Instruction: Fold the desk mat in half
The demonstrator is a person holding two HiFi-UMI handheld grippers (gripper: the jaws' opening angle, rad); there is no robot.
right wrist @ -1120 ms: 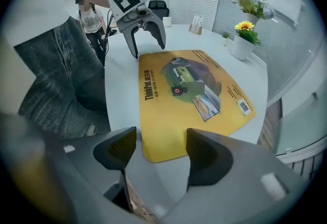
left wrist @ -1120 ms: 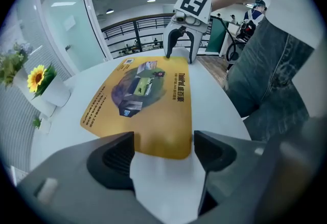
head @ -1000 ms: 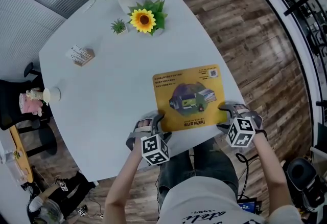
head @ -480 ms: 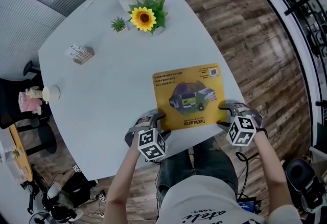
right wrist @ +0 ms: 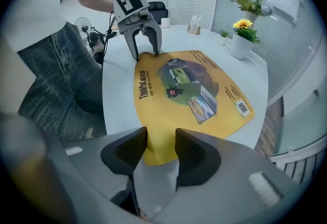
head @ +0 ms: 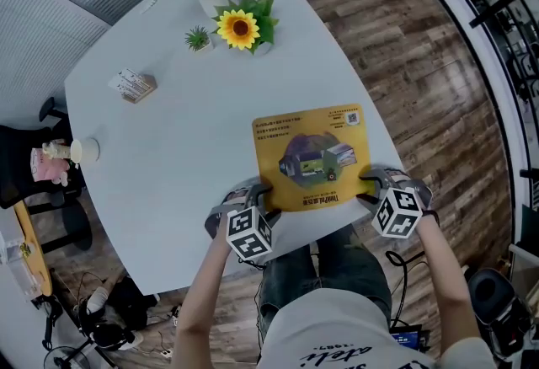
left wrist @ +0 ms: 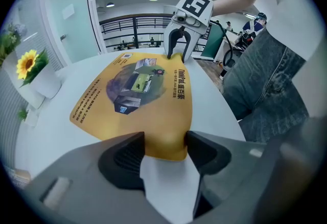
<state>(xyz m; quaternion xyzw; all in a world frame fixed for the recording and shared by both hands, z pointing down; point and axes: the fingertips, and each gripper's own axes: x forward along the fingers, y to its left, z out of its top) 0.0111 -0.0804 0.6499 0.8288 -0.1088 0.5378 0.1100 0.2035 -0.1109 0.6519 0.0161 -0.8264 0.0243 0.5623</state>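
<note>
While flat at the white tabletop's [head: 168, 148] near edge: thin yellow printed desk mat [head: 312, 161], likely light, limp; grasp near corners. The left gripper [head: 261, 195] is agape astride one, the right gripper [head: 369, 184] has just been closing round the other.

Bright even light, fisheye edges, blurred foreground

Our left gripper [head: 253, 193] and right gripper [head: 376, 183] point steeply down, each with its jaws apart astride a near corner of the desk mat [head: 310, 155]. The right jaws have just been closing.
</note>
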